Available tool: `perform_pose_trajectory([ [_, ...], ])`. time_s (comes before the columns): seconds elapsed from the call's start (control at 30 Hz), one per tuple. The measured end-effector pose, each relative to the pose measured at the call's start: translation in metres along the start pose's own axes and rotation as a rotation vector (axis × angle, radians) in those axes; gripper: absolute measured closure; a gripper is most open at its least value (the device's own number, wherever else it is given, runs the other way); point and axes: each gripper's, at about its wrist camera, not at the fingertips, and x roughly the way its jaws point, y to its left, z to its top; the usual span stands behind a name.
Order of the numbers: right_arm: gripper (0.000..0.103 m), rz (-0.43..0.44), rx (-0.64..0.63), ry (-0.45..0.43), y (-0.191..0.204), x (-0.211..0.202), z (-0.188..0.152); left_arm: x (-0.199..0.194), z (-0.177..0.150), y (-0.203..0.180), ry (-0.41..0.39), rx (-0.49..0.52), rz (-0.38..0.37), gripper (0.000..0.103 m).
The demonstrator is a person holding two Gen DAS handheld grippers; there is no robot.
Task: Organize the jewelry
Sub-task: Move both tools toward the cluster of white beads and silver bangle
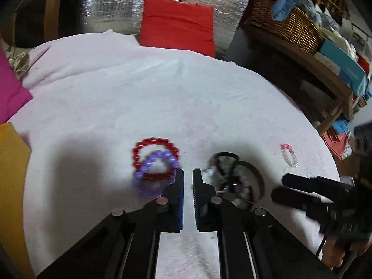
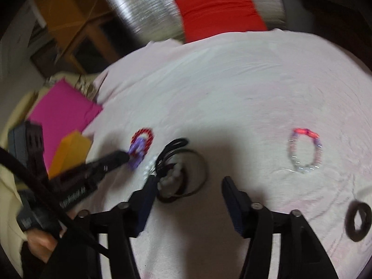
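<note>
A red bead bracelet (image 1: 155, 157) lies flat on the white cloth (image 1: 144, 97), a ring of round, glossy beads. A purple bead bracelet (image 1: 156, 172) of much the same build overlaps its near side, the two loops touching. Just to the right sits a tangle of jewelry (image 1: 229, 181): pale, pearl-like round beads, a thin black cord looped over them and a dark, thin bangle ringing the heap. Further right, well apart, lies a pale translucent bracelet (image 2: 305, 150) with a red-pink patch at its far end. Near the cloth's right edge rests a thick dark ring (image 2: 358, 222), matte and doughnut-shaped.

The left gripper (image 1: 188, 176) hangs low between the bead bracelets and the tangle; its jaws are clenched together, blue pads facing, and nothing can be made out between them. The right gripper (image 2: 188, 183) stands released, jaws wide, its left finger just at the pearl-like beads, gripping nothing.

The cloth is soft, lightly wrinkled and faintly pink. Beyond it are a flat red fabric panel (image 1: 177, 25) against a silvery quilted sheet (image 1: 111, 2), a magenta piece (image 2: 62, 114), an orange piece (image 2: 69, 151) and a woven wicker basket (image 1: 286, 28).
</note>
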Motion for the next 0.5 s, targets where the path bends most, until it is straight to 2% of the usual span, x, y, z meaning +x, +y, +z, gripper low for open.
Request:
perform_pose_trajectory([
  [0.13, 0.029, -0.067, -0.137, -0.003, 0.021, 0.009, -0.007, -0.006, 0.0, 0.014, -0.01, -0.029, 0.022, 0.096],
  [0.27, 0.027, -0.092, -0.142, 0.05, 0.022, 0.029, -0.009, -0.005, -0.002, 0.015, 0.002, -0.025, 0.021, 0.096],
  [0.37, 0.027, -0.123, -0.156, 0.037, 0.021, 0.036, -0.01, -0.004, -0.003, 0.012, 0.007, -0.013, 0.022, 0.096],
  [0.47, 0.042, -0.115, -0.163, 0.009, 0.021, 0.036, -0.01, -0.003, -0.002, 0.013, 0.013, -0.018, 0.022, 0.096],
  [0.5, 0.042, -0.11, -0.159, 0.009, 0.02, 0.037, -0.01, -0.003, -0.003, 0.012, 0.013, -0.018, 0.022, 0.096],
])
